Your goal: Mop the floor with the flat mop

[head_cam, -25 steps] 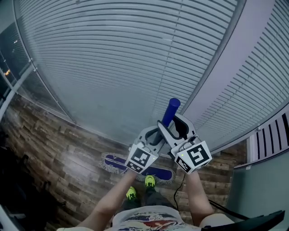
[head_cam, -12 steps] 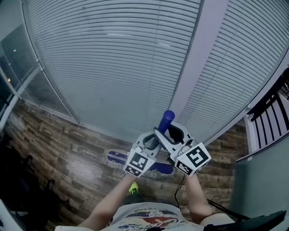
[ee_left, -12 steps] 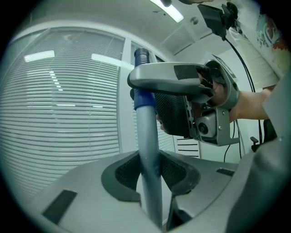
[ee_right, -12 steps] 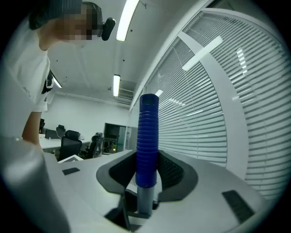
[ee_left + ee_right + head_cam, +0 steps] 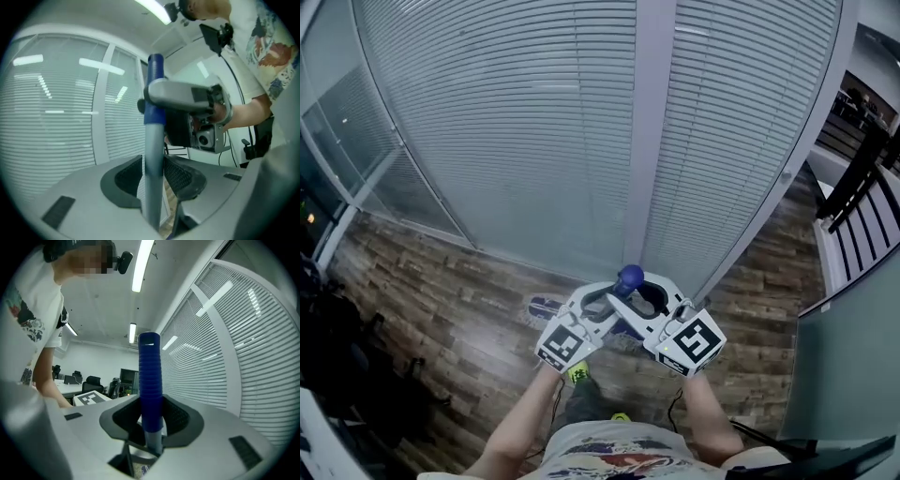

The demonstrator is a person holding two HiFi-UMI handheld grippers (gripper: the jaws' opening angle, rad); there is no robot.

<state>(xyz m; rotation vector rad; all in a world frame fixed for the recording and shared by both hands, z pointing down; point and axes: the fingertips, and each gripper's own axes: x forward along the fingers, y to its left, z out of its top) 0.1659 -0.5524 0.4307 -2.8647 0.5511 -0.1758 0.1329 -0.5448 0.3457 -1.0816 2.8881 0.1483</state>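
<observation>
The wooden floor (image 5: 441,309) runs under the blind-covered wall (image 5: 516,141). The flat mop head (image 5: 546,307) lies on it just ahead of my feet. I judge a stroke is under way, so I should keep the head flat and overlap passes along the wall. My left hand-held gripper (image 5: 152,187) clamps the mop handle (image 5: 629,277) on its grey shaft. My right hand-held gripper (image 5: 151,423) clamps its blue grip. Both sets of jaws have just been tightening on it.
</observation>
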